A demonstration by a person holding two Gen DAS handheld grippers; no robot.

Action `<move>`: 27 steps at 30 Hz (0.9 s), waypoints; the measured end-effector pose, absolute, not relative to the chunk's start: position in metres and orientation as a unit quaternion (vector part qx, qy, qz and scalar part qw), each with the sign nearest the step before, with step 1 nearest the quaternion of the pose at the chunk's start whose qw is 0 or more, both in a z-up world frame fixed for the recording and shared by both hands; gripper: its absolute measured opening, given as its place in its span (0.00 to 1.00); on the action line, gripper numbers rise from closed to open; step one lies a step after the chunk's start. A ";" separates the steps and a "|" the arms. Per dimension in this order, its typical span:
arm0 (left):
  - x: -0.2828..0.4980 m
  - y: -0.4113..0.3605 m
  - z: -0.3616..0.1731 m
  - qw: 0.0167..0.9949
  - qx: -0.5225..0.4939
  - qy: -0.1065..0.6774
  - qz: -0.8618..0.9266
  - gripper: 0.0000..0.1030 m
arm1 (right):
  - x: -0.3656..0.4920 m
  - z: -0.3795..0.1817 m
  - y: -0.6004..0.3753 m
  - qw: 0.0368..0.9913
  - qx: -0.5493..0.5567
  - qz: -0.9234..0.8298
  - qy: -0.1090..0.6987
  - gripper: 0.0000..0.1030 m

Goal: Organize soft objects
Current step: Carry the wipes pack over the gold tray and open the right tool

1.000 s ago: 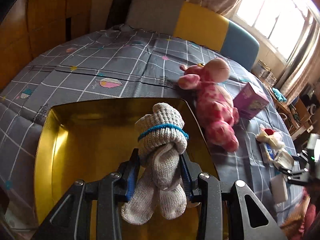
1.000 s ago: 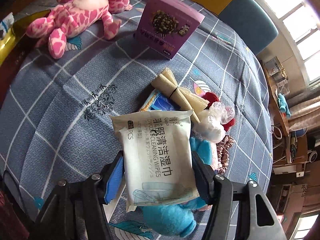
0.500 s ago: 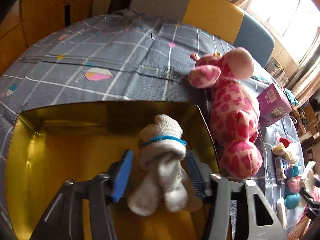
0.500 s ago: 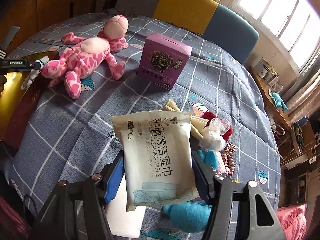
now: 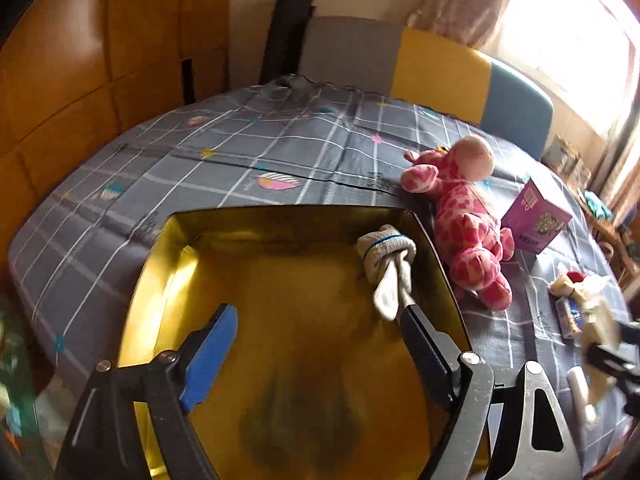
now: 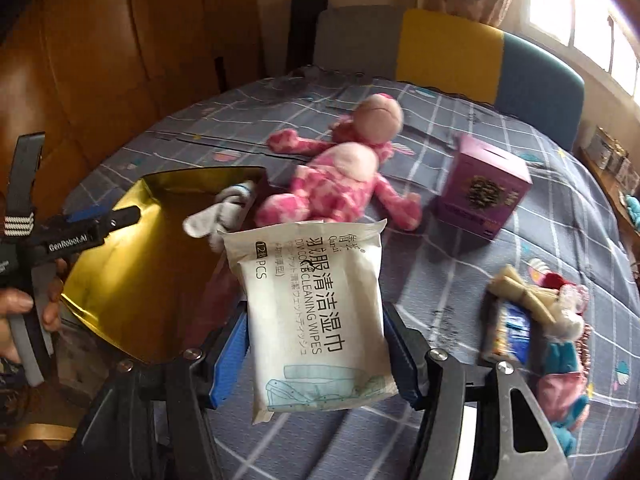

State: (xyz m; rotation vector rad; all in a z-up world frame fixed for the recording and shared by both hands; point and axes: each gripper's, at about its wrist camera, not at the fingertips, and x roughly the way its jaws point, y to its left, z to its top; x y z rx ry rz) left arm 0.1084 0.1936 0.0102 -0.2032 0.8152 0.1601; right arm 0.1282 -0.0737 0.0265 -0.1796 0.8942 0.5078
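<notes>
Spreading wide over a shiny gold tray (image 5: 160, 264), the left gripper (image 5: 316, 320) has just been opening, and nothing lies between its blue-padded fingers (image 5: 210, 356). A rolled grey knitted sock bundle (image 5: 386, 258), ribbed and bound with a thin blue band, rests inside the tray against its far right wall; the tip of the gripper's right finger appears to meet the bundle's loose end, though contact cannot be confirmed. The tray is shallow, with mirror-like metallic walls and clipped corners, and sits at the near left edge of a table covered in a grey cloth (image 5: 248, 148) with a white grid and small pastel shapes. Just beyond the tray's right wall lies a fuzzy pink spotted plush giraffe (image 5: 466, 220), stretched out on the cloth. A purple cardboard box (image 5: 536, 220) stands to the right of the toy. The right gripper (image 6: 316, 344) grips a flat, soft plastic pack of cleaning wipes (image 6: 316, 312), white with dark printed lettering, its two sides pressed by the pads, held above the near edge of the table beside the tray's right corner. Near the right edge of the table sits a loose heap of small soft things (image 6: 548, 320), including a beige tied bundle and teal and pink fabric. A hand (image 6: 24, 312) at the left holds the other gripper's handle.
</notes>
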 end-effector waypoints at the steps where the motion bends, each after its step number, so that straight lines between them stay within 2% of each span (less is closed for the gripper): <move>1: 0.101 0.197 0.011 0.909 -0.106 0.394 0.082 0.84 | 0.128 0.026 -0.061 0.862 -0.077 0.258 0.429 0.61; 7: 0.065 0.221 0.013 0.901 -0.132 0.389 0.140 0.85 | 0.129 0.013 0.019 0.827 -0.055 0.328 0.454 0.61; 13: 0.043 0.232 0.012 0.901 -0.146 0.383 0.141 0.89 | 0.143 -0.023 0.074 0.816 -0.096 0.308 0.479 0.62; 20: 0.037 0.232 0.012 0.903 -0.140 0.376 0.155 0.90 | 0.158 -0.051 0.090 0.824 -0.126 0.264 0.485 0.62; 27: 0.036 0.223 0.013 0.906 -0.131 0.376 0.144 0.91 | 0.161 -0.055 0.084 0.831 -0.115 0.257 0.480 0.62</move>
